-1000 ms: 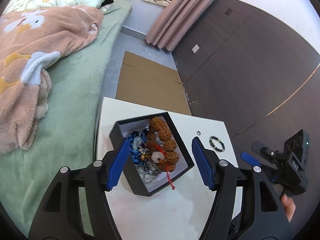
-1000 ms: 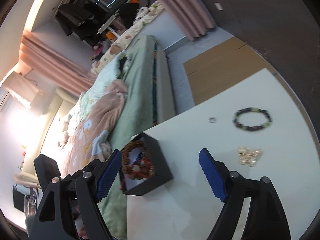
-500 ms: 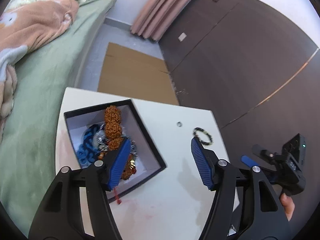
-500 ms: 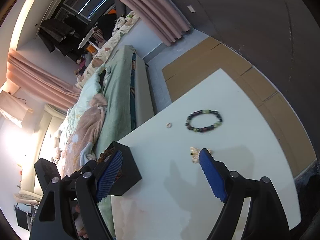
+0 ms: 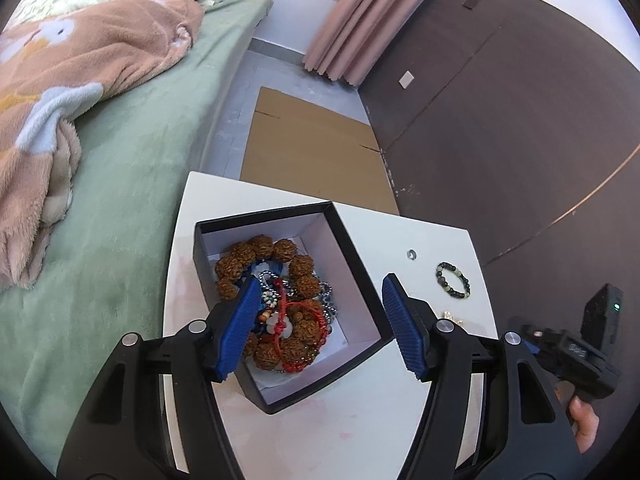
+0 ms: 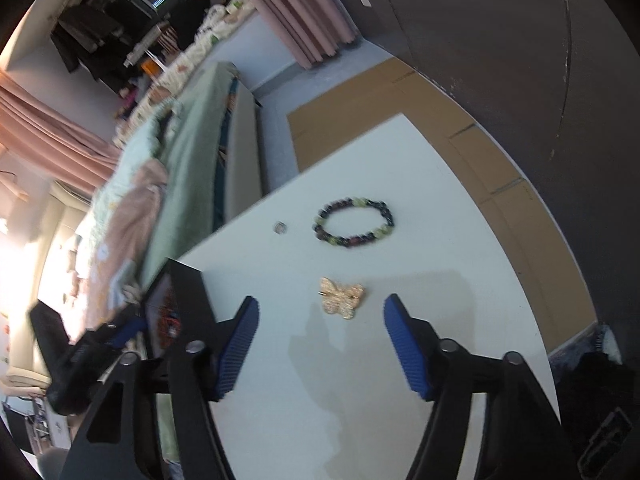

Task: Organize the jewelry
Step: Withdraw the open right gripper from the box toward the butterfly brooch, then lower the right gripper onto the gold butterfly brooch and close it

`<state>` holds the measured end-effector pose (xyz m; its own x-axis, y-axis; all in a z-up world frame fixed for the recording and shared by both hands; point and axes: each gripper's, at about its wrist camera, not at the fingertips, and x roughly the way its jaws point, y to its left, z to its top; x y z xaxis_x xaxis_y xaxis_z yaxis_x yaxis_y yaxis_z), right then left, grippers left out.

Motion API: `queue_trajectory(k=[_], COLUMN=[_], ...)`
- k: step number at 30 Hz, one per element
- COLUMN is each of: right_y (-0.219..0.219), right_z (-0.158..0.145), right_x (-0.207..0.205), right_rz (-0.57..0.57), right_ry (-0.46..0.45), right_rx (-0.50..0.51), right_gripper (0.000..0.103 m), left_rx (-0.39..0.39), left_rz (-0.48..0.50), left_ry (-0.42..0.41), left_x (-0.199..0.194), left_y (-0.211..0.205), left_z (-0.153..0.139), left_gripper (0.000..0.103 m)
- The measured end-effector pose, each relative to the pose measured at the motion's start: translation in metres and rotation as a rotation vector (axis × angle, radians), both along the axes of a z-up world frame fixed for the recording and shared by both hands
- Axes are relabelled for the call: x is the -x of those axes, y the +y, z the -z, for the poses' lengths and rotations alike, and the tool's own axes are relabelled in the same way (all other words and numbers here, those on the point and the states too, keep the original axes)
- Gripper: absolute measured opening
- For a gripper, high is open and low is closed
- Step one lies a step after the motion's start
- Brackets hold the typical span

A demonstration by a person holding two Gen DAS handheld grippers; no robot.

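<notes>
A black box (image 5: 352, 248) with a white lining sits on the white table (image 5: 340, 432). It holds a brown seed-bead bracelet (image 5: 296, 268), a red cord and metal chains. My left gripper (image 5: 320, 332) is open and empty above the box. A dark and green bead bracelet (image 6: 354, 222), a small ring (image 6: 280, 227) and a gold butterfly brooch (image 6: 341, 297) lie on the table (image 6: 400, 184). My right gripper (image 6: 320, 344) is open and empty just short of the brooch. The bracelet (image 5: 453, 280) and ring (image 5: 411, 255) also show in the left wrist view.
A bed (image 5: 120, 152) with a green sheet and a pink blanket runs along the table's left side. Flat cardboard (image 5: 312, 152) lies on the floor beyond the table. A dark wall (image 5: 520, 120) stands to the right.
My left gripper has swung back over the box, open throughout. My right gripper has moved closer to the butterfly brooch, which now lies between its fingers' line.
</notes>
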<state>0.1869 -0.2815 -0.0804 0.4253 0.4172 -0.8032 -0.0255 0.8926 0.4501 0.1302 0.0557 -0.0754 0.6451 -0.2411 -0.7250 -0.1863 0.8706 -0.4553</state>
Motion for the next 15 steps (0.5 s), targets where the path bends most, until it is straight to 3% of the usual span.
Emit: queue_trajectory(k=[4,6,11,15], right_y=[0.011,0.019,0.037,0.046], right_z=[0.014,0.019,0.035,0.046], right_x=[-0.007,-0.010,-0.019,-0.025], right_rz=[-0.015,-0.023,-0.044,-0.046], right_ry=[0.031,0.037,0.068,0.092], right_rx=[0.057,0.099,0.165,0.209], right_gripper=[0.054,0.054,0.055,0.055], left_rx=[-0.024,-0.040,-0.065,-0.068], left_rz=[0.011,0.011,-0.001,-0.014], left_ry=[-0.002,-0.003,-0.007,-0.019], left_x=[-0.003,-0.004,-0.007,-0.008], left_y=[-0.007,-0.008,-0.006,-0.001], left_z=[-0.004,-0.005,-0.009,-0.012], left_gripper=[0.065,0.072,0.078,0.090])
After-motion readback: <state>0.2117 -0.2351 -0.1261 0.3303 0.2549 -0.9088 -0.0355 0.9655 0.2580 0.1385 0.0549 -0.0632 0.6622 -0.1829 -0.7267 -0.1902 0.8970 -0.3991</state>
